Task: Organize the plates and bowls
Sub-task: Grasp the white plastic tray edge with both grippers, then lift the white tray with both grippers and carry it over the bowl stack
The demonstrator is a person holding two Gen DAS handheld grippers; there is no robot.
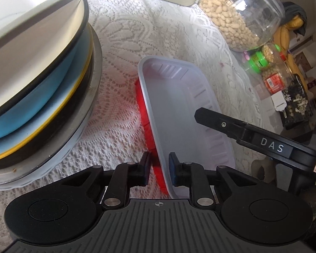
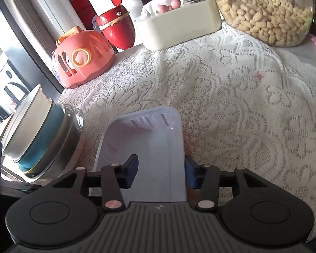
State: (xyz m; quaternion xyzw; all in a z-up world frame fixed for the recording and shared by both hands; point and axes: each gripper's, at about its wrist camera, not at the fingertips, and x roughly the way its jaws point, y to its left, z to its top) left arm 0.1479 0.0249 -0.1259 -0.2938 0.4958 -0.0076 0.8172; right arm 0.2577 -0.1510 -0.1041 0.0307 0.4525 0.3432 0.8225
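Note:
A pale translucent rectangular tray (image 1: 179,105) lies on a red tray (image 1: 146,122) on the lace cloth. My left gripper (image 1: 159,169) straddles the near left rims of both trays, pads a little apart from them. My right gripper (image 2: 161,174) is open, one finger (image 2: 131,172) inside the pale tray (image 2: 149,143) and the other outside its right wall; this finger also shows in the left wrist view (image 1: 217,122). A stack of bowls and plates (image 1: 38,80), white over blue over metal, stands to the left; it also shows in the right wrist view (image 2: 38,139).
A glass jar of peanuts (image 2: 265,14) and a cream box (image 2: 179,25) stand at the back. A pink toy (image 2: 82,57) and a red egg-shaped toy (image 2: 118,29) sit at the back left. Small jars and packets (image 1: 273,76) crowd the right edge.

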